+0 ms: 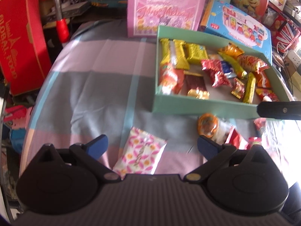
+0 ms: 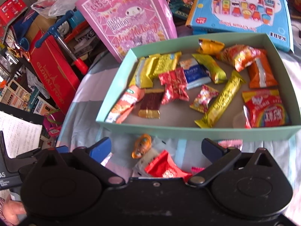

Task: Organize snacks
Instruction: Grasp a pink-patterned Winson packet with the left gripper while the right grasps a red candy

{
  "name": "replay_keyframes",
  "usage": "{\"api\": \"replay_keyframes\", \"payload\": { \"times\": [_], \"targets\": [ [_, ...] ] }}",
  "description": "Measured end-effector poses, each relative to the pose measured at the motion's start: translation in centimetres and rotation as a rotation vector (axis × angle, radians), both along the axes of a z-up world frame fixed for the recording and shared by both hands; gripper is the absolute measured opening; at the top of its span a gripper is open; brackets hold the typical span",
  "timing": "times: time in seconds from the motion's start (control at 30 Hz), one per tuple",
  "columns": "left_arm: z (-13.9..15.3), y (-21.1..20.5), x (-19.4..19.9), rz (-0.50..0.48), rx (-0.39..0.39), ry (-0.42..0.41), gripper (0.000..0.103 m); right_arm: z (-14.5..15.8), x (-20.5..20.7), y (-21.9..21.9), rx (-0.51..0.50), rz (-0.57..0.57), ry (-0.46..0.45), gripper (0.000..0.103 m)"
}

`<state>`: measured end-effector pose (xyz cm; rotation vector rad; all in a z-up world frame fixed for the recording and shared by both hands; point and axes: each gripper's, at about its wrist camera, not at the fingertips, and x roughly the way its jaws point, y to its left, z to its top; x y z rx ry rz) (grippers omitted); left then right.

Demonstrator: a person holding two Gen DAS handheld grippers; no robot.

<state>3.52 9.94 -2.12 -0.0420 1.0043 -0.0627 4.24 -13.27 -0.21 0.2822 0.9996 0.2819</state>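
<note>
A mint-green box (image 1: 188, 104) (image 2: 188, 130) on the striped cloth holds several snack packets. My left gripper (image 1: 152, 146) is open, with a white packet with a pink and orange pattern (image 1: 140, 153) lying on the cloth between its fingers. An orange ring-shaped candy (image 1: 207, 125) (image 2: 142, 145) and a red packet (image 1: 236, 138) (image 2: 165, 166) lie in front of the box. My right gripper (image 2: 157, 148) is open above the red packet and the orange candy. One right finger (image 1: 280, 110) shows at the left view's right edge.
A pink birthday gift bag (image 1: 165, 7) (image 2: 129, 18) stands behind the box, and a blue toy box (image 1: 242, 28) (image 2: 242, 7) lies beside it. A red carton (image 1: 20, 37) (image 2: 54, 71) and toy clutter sit off the cloth's left edge. A pink-edged packet (image 2: 230, 143) lies by the box front.
</note>
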Motion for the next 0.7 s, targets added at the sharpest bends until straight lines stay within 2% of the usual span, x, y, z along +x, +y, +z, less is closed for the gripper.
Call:
{"api": "replay_keyframes", "payload": {
  "times": [0.3, 0.6, 0.63, 0.7],
  "targets": [
    [-3.3, 2.6, -0.8, 0.065, 0.016, 0.075, 0.103, -2.8, -1.5, 0.3, -0.009, 0.022, 0.062, 0.103],
    [-4.9, 1.2, 0.2, -0.022, 0.09, 0.086, 0.103, -3.9, -2.0, 1.2, -0.073, 0.066, 0.05, 0.103],
    [-5.0, 1.1, 0.3, -0.033, 0.089, 0.087, 0.099, -4.0, -2.0, 1.3, -0.082, 0.074, 0.04, 0.103],
    [-5.1, 0.8, 0.4, -0.056, 0.072, 0.09, 0.076, -4.0, -2.0, 1.6, -0.1, 0.093, 0.019, 0.103]
  ]
}}
